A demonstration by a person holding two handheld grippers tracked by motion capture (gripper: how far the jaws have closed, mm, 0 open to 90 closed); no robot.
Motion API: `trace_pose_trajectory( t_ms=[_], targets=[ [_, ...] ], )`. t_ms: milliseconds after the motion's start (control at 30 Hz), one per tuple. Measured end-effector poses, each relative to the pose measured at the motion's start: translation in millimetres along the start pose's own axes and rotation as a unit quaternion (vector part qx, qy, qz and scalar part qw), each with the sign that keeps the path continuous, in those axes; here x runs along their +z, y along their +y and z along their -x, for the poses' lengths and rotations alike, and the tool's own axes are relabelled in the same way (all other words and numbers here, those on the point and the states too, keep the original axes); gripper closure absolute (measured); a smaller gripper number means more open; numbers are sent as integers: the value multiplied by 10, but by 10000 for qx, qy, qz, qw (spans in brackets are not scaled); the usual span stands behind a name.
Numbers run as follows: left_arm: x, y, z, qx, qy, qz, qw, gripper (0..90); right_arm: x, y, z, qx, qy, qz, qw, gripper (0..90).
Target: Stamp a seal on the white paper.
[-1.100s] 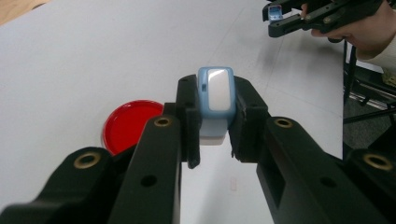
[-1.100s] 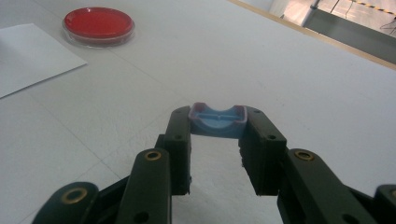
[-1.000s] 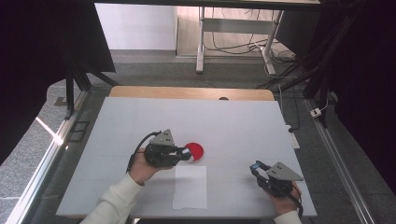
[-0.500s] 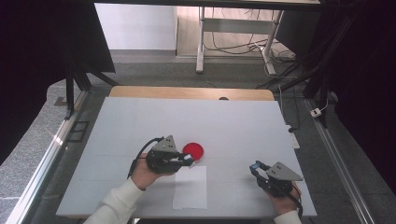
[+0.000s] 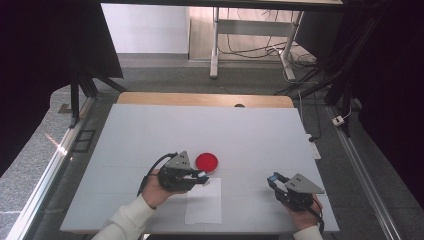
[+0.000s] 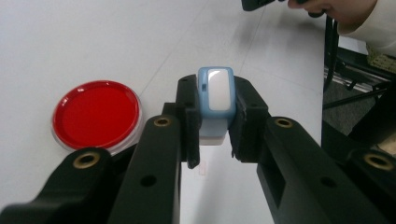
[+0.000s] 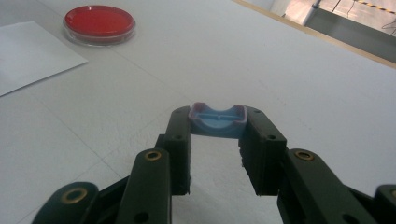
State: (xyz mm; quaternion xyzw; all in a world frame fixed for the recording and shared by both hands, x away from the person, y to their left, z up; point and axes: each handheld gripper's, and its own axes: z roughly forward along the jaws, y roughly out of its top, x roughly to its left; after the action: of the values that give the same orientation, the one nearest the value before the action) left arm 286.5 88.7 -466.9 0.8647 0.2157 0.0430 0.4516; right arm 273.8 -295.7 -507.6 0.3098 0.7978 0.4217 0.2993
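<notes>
My left gripper (image 5: 202, 177) (image 6: 215, 136) is shut on a small blue-and-white block (image 6: 215, 97), held upright just above the table. It hangs at the top left corner of a white paper sheet (image 5: 204, 201), just in front of a round red dish (image 5: 206, 161) (image 6: 95, 114). At the front right of the table, my right gripper (image 5: 274, 180) (image 7: 218, 127) is shut on a shallow blue cap (image 7: 218, 120). In the right gripper view, the red dish (image 7: 99, 22) and the paper (image 7: 28, 56) lie at far left.
The white table (image 5: 240, 130) has a wooden strip along its far edge (image 5: 200, 99). Black stands, cables and a desk frame stand beyond the table. The other hand and its gripper (image 6: 261, 3) show at the top of the left gripper view.
My left gripper has drawn back toward the person, from beside the red dish to the paper's top edge, with the block in it. The right gripper has stayed put.
</notes>
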Motion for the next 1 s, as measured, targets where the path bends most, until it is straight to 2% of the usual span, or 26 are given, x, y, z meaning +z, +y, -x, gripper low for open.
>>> trace_pose_trajectory(
  t_ms=[367, 1000],
  targets=[
    [95, -96, 25, 22, -24, -215, 9998, 753, 7, -4, 6, -5, -5, -53, 10000, 645],
    [231, -255, 25, 39, 112, -446, 9989, 752, 17, 0, -13, -65, -9, -52, 10000, 645]
  ],
)
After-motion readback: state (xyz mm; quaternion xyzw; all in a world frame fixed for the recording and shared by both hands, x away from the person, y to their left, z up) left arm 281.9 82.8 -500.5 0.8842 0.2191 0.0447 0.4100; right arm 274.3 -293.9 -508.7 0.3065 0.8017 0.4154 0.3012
